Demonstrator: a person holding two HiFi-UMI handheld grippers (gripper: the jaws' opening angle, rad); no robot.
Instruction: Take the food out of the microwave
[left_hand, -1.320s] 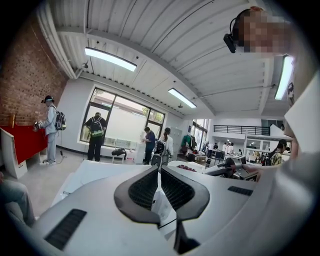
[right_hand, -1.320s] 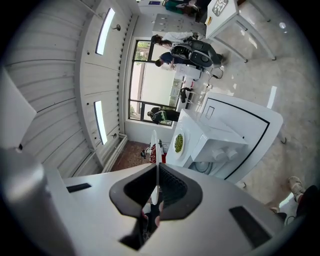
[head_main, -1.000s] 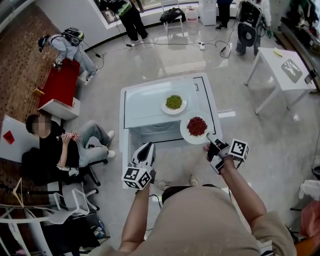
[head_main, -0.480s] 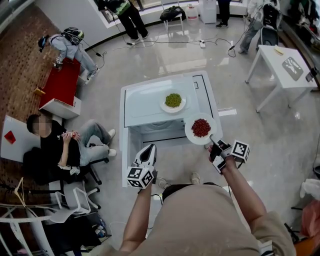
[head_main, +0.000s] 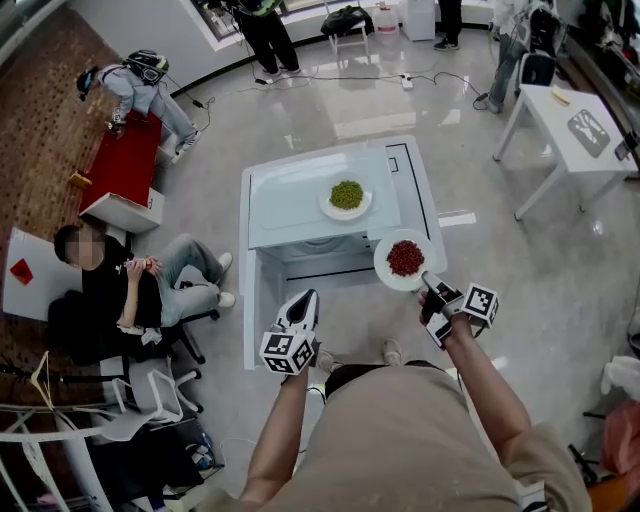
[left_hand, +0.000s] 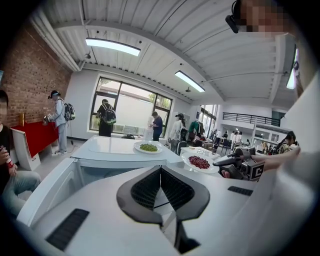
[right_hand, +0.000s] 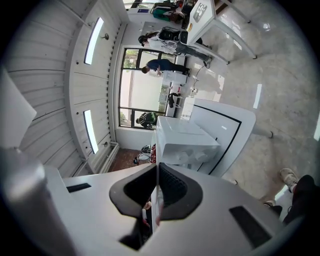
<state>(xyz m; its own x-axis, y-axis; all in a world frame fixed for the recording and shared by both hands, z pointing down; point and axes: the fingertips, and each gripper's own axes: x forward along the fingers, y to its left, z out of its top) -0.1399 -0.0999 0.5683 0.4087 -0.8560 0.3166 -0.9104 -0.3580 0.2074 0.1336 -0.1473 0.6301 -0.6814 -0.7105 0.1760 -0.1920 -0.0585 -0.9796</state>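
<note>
Room: glossy grey floor (head_main: 300, 110), with a brick wall (head_main: 40, 120) on the left side.
Microwave: a white microwave (head_main: 290, 210) stands mid-room, just ahead of the person holding the grippers. Its door (head_main: 249, 320) is swung open at the near left, and the cavity faces the person.
Plate of green food: the plate of green food (head_main: 346, 197) sits flat on the microwave's top, toward the right. The left gripper view shows it on that top too (left_hand: 148, 147).
Plate of red food: the plate of red food (head_main: 404, 260) is outside the cavity, held in the air. It sits roughly level over the microwave's near right corner, near the green plate but apart from it.
Right gripper: the right gripper (head_main: 426, 283) has its jaws closed on the near rim of the red plate. In its own view the rim runs edge-on between the pressed pads (right_hand: 157, 172).
Left gripper: the left gripper (head_main: 305, 300) is in front of the open cavity, left of the red plate. Its jaws are closed tip to tip with nothing between them (left_hand: 160, 170).
Surroundings: a seated person (head_main: 110, 285) is at the left, with a red bench (head_main: 120, 165) farther back. A white table (head_main: 565, 130) stands at the far right.
</note>
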